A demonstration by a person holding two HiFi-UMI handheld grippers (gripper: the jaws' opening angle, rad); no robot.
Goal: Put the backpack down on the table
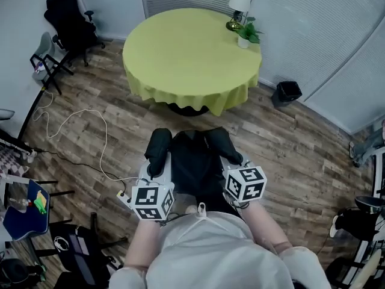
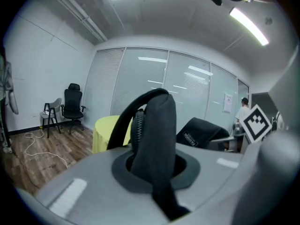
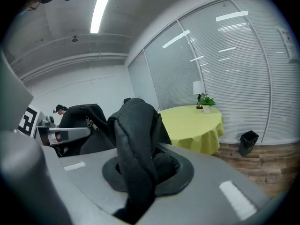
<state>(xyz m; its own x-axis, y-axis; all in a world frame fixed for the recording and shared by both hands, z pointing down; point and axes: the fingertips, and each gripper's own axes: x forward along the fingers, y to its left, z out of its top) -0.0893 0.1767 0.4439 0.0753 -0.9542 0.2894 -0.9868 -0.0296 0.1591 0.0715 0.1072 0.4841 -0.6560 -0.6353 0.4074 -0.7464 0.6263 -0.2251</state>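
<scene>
Backpack [image 1: 194, 161] hangs in front of me, at 6 o'clock from the yellow table [image 1: 180, 47] and well apart from it. My left gripper [image 1: 155, 172] is clamped on its left strap [image 2: 154, 139], and my right gripper [image 1: 233, 161] on its right strap [image 3: 133, 149].

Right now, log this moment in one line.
left hand-held gripper: shut on backpack | right hand-held gripper: shut on backpack | backpack: held, not on table

One backpack [image 1: 194, 161], two claws [image 2: 154, 168] [image 3: 143, 170], one table [image 1: 180, 53], one lamp [image 1: 239, 2], one plant [image 1: 246, 34], one bin [image 1: 287, 92], two chairs [image 1: 69, 18] [image 1: 45, 56], perhaps more.
</scene>
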